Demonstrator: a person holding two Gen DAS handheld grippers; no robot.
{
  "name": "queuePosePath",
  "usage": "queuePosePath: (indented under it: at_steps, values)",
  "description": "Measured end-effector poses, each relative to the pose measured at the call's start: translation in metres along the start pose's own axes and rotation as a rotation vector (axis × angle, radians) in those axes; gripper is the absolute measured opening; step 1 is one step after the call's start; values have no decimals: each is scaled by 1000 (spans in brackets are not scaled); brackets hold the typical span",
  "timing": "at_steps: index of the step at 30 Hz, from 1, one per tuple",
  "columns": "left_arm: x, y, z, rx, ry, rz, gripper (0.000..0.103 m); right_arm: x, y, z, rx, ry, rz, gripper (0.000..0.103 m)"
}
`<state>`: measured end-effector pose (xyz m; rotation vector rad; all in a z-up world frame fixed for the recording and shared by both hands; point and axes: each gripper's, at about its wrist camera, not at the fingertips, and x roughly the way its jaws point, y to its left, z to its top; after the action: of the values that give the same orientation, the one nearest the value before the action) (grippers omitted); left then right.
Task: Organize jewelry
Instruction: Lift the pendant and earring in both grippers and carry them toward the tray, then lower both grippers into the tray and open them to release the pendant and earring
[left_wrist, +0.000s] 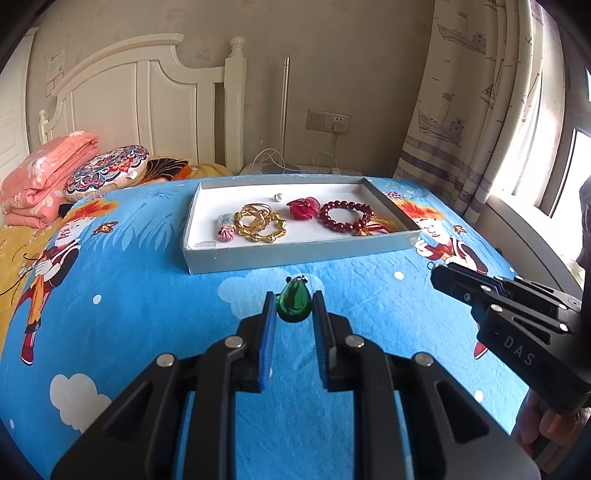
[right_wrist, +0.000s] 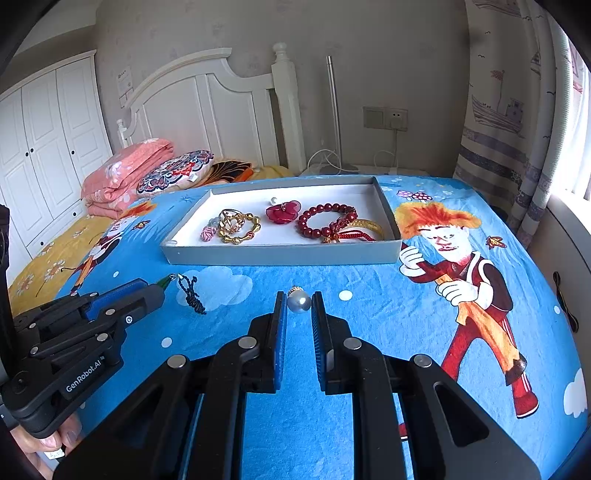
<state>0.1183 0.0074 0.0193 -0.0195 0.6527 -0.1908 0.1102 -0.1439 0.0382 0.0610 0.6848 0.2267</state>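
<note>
My left gripper (left_wrist: 294, 300) is shut on a green teardrop pendant (left_wrist: 293, 308) held between its blue pads above the bedsheet. In the right wrist view the left gripper (right_wrist: 159, 287) shows the pendant's green tip and a black cord (right_wrist: 191, 297) hanging from it. My right gripper (right_wrist: 299, 297) is shut on a white pearl bead (right_wrist: 299, 302) with a small gold cap. A grey tray (left_wrist: 295, 258) (right_wrist: 280, 255) lies just beyond both grippers. It holds gold bangles (left_wrist: 260, 223), a red flower (left_wrist: 303, 208), a dark red bead bracelet (left_wrist: 345, 216) and a pink knot (left_wrist: 225, 230).
The tray rests on a blue cartoon-print sheet (left_wrist: 147, 314) covering a bed. Folded pink bedding (left_wrist: 44, 173) and a patterned pillow (left_wrist: 107, 168) lie at the back left by the white headboard (left_wrist: 147, 92). A curtain (left_wrist: 461, 92) and window are to the right.
</note>
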Motion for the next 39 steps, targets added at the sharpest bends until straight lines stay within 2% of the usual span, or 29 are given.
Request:
queuePosePath:
  at_steps: [11,25,39]
  values:
    - [-1,1,1,-6,-6,1,19,-2,1,2,0,-6,0,15]
    - [-5,4,21,3,-43,8,19,-2,1,14,-8,-20,0,15]
    - [24,13,82,7,-84,20,19,25,1,67,-38,-46,-5,15]
